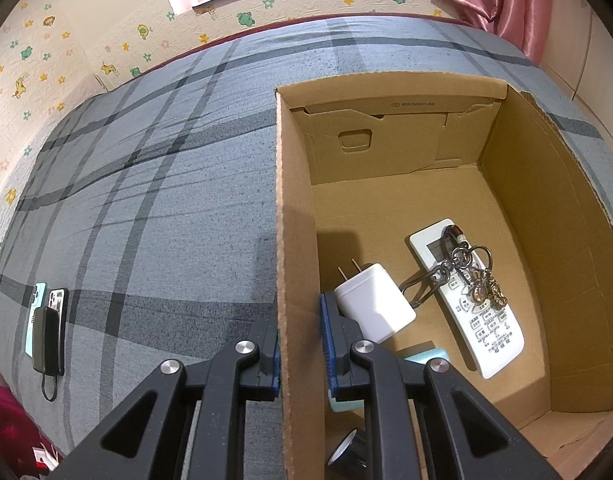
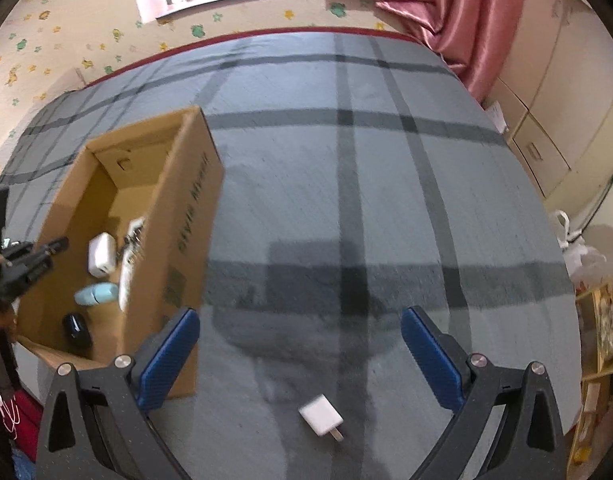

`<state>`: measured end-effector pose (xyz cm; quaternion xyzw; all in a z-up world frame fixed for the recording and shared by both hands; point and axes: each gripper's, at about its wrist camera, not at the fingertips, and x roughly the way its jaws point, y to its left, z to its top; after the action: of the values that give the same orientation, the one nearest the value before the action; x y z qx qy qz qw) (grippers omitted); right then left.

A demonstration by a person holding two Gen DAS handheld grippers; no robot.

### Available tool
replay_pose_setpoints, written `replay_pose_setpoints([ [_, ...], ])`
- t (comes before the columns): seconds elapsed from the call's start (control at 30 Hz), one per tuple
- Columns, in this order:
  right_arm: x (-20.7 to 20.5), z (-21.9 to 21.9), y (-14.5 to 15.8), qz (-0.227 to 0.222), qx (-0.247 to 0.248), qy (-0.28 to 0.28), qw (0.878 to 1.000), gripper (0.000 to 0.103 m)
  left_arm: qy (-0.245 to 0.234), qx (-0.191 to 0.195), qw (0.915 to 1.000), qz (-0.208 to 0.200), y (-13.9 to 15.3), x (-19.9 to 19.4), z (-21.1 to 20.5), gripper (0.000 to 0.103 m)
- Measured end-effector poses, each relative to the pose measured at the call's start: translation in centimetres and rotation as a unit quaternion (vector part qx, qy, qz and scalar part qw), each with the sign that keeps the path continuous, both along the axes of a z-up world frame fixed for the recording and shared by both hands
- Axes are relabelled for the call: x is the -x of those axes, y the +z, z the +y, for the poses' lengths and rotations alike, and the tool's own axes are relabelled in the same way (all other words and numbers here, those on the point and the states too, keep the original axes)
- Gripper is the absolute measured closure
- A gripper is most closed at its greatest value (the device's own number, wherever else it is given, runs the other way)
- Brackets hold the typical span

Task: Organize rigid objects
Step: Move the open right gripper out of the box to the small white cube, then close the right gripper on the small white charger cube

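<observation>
The left gripper [image 1: 300, 344] pinches the cardboard box [image 1: 296, 216] wall. The right gripper [image 2: 300, 354] hangs spread over a small white charger [image 2: 320, 416] near the bed's [image 2: 386, 200] front edge; light, stiff, probably slippery, best pinched across its flat sides.

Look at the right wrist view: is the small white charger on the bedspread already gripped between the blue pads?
No. The small white charger lies loose on the bedspread, with the right gripper open wide above it.

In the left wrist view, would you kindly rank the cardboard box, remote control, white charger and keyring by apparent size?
1. cardboard box
2. remote control
3. white charger
4. keyring

The charger and keyring look close in spread; that order is unsure.
</observation>
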<state>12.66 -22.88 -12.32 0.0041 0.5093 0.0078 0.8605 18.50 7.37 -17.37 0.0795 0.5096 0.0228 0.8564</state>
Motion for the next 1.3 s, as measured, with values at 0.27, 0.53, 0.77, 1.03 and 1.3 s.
replay_pose_setpoints([
  [0.27, 2.4, -1.7, -3.2, 0.023, 0.006, -0.018, 1.000, 0.000, 0.000, 0.001, 1.0000, -0.001, 0.1, 0.1, 0.0, 0.086],
  [0.53, 4.2, -2.2, -6.2, 0.042, 0.001, -0.026, 0.999, 0.000, 0.001, 0.002, 1.0000, -0.001, 0.0, 0.1, 0.0, 0.086],
  [0.77, 5.2, -2.3, -8.6, 0.060, -0.004, -0.027, 0.998, 0.000, 0.001, -0.003, 1.0000, -0.004, 0.0, 0.2, -0.1, 0.086],
  [1.03, 5.5, -2.4, -9.9, 0.079, -0.014, -0.026, 0.996, 0.013, 0.001, -0.005, 1.0000, -0.004, 0.0, 0.4, -0.2, 0.086],
  [1.3, 5.3, -2.2, -10.2, 0.091, -0.028, -0.012, 0.995, 0.069, 0.002, -0.005, 1.0000, -0.004, 0.1, 0.4, -0.2, 0.086],
])
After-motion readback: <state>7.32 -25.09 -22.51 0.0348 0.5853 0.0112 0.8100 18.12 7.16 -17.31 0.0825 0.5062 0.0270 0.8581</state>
